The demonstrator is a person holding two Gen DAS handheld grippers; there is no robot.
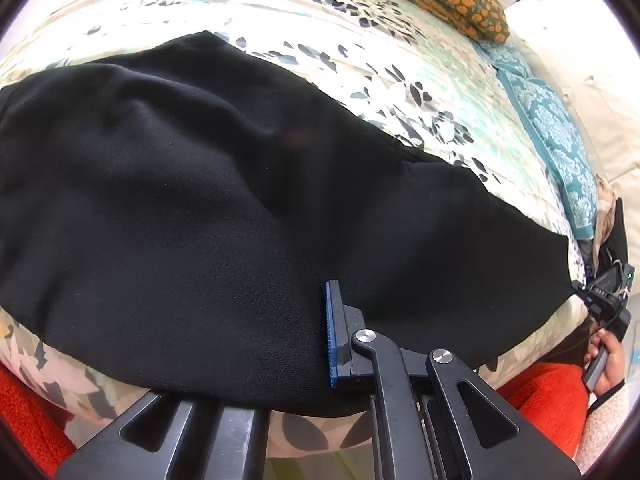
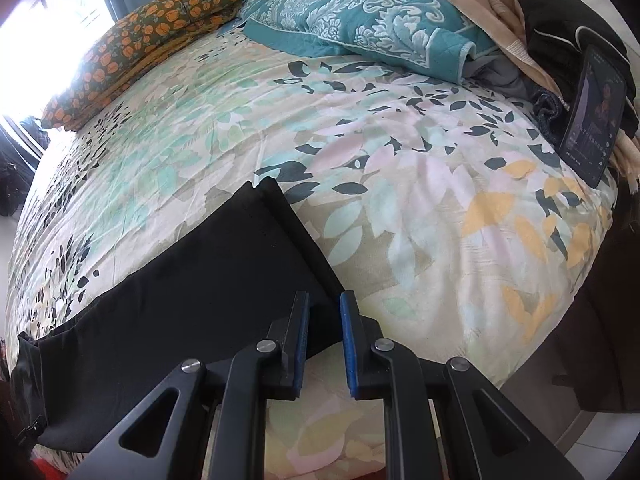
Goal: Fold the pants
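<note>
The black pants (image 1: pixel 192 208) lie spread across the near part of a bed, on a bedspread (image 2: pixel 360 152) printed with leaves in mint, pink, yellow and dark blue-grey. In the left wrist view the dark cloth fills most of the picture, loosely rumpled, running from the left edge toward the right, where it narrows to a corner. In the right wrist view one end of the pants (image 2: pixel 192 280) shows as a flat band with a straight hemmed edge that slants down toward the gripper. The left gripper (image 1: pixel 326 334) has its jaws closed narrow on the near edge of the pants; only one blue-padded finger (image 1: pixel 332 332) is visible, the cloth covering the other. The right gripper (image 2: pixel 324 344) has its two blue pads close together with a corner of the pants pinched between them. At the right edge of the left wrist view the right gripper (image 1: pixel 592 300) appears again, at the far corner of the cloth, with a hand (image 1: pixel 608 360) on its handle. Beyond the pants, at the head of the bed, lie a teal patterned pillow (image 2: pixel 360 20) and an olive cushion with orange flowers (image 2: pixel 160 36). A heap of beige and dark clothing (image 2: pixel 520 32) sits at the far right corner, and a tablet with a lit screen (image 2: pixel 592 116) leans against it. Bright orange fabric (image 1: pixel 540 400) shows below the bed's near edge.
</note>
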